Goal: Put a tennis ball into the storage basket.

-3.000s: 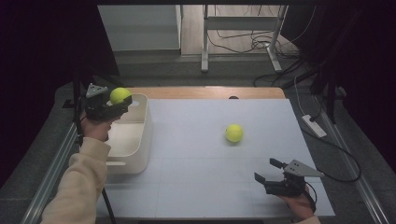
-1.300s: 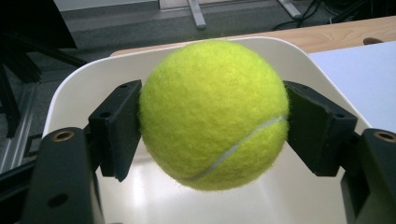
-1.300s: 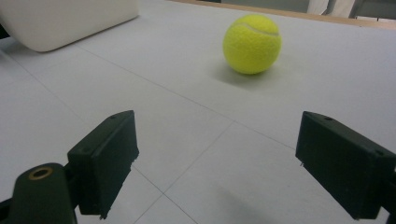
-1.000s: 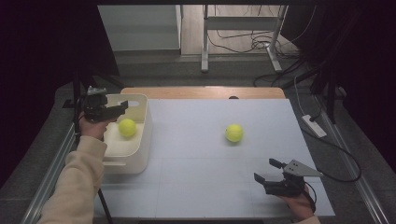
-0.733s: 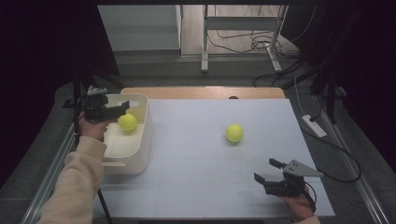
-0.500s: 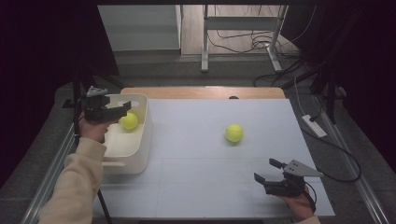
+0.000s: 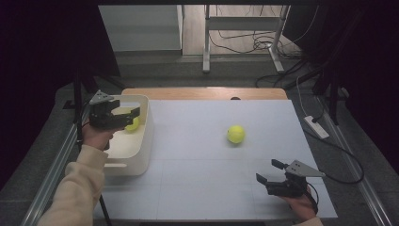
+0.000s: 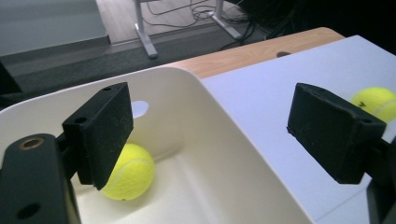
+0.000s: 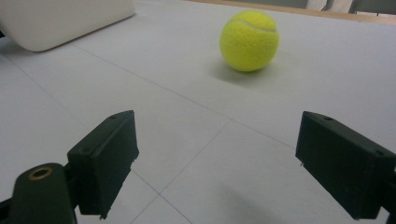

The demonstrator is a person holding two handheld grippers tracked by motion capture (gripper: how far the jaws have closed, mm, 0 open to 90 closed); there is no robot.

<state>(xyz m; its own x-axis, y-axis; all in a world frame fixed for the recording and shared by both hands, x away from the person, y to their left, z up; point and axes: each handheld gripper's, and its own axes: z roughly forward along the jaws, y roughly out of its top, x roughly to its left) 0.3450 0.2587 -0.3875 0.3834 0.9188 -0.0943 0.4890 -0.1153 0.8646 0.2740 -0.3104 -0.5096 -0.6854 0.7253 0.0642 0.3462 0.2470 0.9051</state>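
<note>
You are holding the left tool (image 7: 123, 116) wide and empty over the white bin (image 7: 141, 155), one tennis ball (image 8: 127, 171) already lying inside. Guide the right tool (image 7: 269, 173), also wide, squarely around the second ball (image 7: 235, 134) on the surface (image 7: 197, 188).

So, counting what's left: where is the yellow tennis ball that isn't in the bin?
In the high view, the yellow tennis ball lies on the white table, right of the white plastic bin.
</note>
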